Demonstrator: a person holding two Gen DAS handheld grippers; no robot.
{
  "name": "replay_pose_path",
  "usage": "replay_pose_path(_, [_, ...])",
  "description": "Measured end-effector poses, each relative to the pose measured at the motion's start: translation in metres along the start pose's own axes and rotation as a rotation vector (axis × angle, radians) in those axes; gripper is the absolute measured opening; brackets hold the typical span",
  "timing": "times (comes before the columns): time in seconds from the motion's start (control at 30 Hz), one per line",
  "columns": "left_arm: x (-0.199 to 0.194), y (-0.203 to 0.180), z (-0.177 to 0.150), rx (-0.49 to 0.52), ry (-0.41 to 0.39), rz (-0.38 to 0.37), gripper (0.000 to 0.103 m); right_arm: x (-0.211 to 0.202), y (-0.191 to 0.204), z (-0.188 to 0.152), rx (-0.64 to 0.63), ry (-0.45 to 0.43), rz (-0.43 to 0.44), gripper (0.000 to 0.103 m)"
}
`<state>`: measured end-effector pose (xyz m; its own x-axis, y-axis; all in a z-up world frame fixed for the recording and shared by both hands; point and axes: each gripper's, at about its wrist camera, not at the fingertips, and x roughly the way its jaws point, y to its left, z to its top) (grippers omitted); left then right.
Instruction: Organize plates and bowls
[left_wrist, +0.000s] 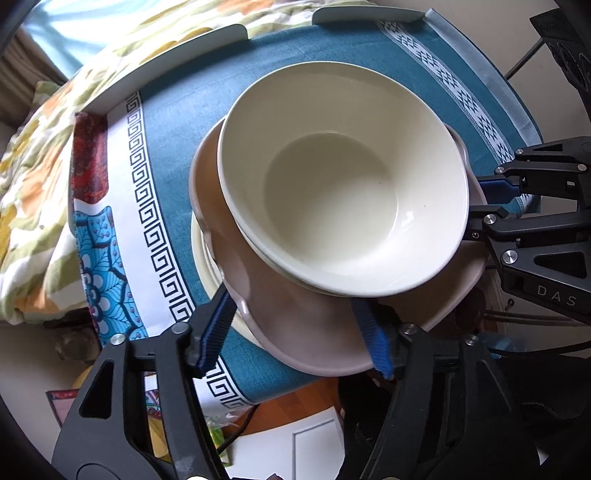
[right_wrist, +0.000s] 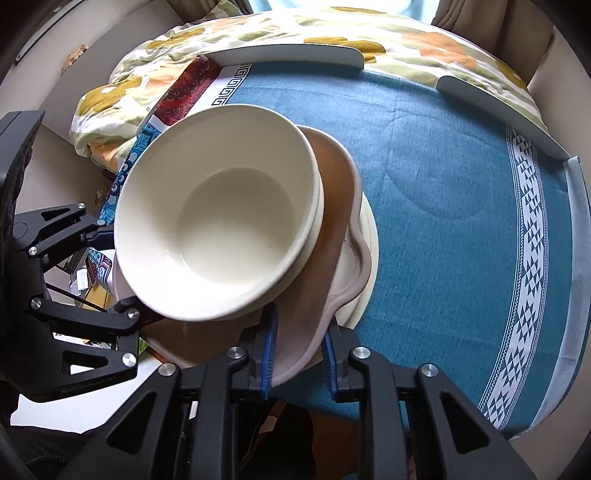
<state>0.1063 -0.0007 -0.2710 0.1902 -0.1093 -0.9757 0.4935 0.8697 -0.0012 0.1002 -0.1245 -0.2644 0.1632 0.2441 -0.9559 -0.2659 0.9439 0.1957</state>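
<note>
Cream-glazed and empty, the top bowl (left_wrist: 365, 199) sits at the centre of my left wrist view, nested in a second cream bowl (left_wrist: 273, 258) whose rim alone shows beneath it. Both rest in a pinkish wavy-edged plate (left_wrist: 317, 339), and that lies over a cream plate (left_wrist: 207, 273) on the blue tablecloth (left_wrist: 177, 122). At the lower edge of that frame my left gripper (left_wrist: 295, 332) is spread wide around the pink plate's near rim, its pads standing either side. At the right edge my right gripper (left_wrist: 491, 199) meets the stack's rim. In the right wrist view, its blue pads (right_wrist: 267, 354) straddle the pink plate's lip at lower centre, spread with a gap, not clamped. A floral quilt (right_wrist: 295, 29) fills the upper frame.
</note>
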Motion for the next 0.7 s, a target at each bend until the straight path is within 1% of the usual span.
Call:
replay_pose_path(0.07, [-0.003,0.0,0.0,-0.004,0.005,-0.004,0.065,-0.001,0.0,0.0,0.014,0.009,-0.002,0.02])
replay_pose_path(0.23, [-0.012,-0.002,0.0,0.001,0.002,0.014,0.065,-0.011,-0.003,0.0,0.065,0.019,0.001,0.02])
replay_pose_path(0.37, [-0.023,-0.001,-0.004,-0.008,-0.008,0.008,0.065,-0.024,-0.006,-0.007,0.107,0.007,0.009,0.02])
replay_pose_path(0.47, [-0.032,0.0,-0.01,-0.02,-0.022,0.005,0.065,-0.035,-0.003,-0.014,0.126,-0.016,0.01,0.02])
replay_pose_path(0.57, [-0.047,0.001,-0.018,-0.036,-0.049,0.004,0.065,-0.051,0.002,-0.022,0.141,-0.06,0.024,0.02])
replay_pose_path(0.7, [-0.08,0.003,-0.033,-0.102,-0.124,0.012,0.065,-0.083,0.01,-0.036,0.14,-0.152,0.009,0.02])
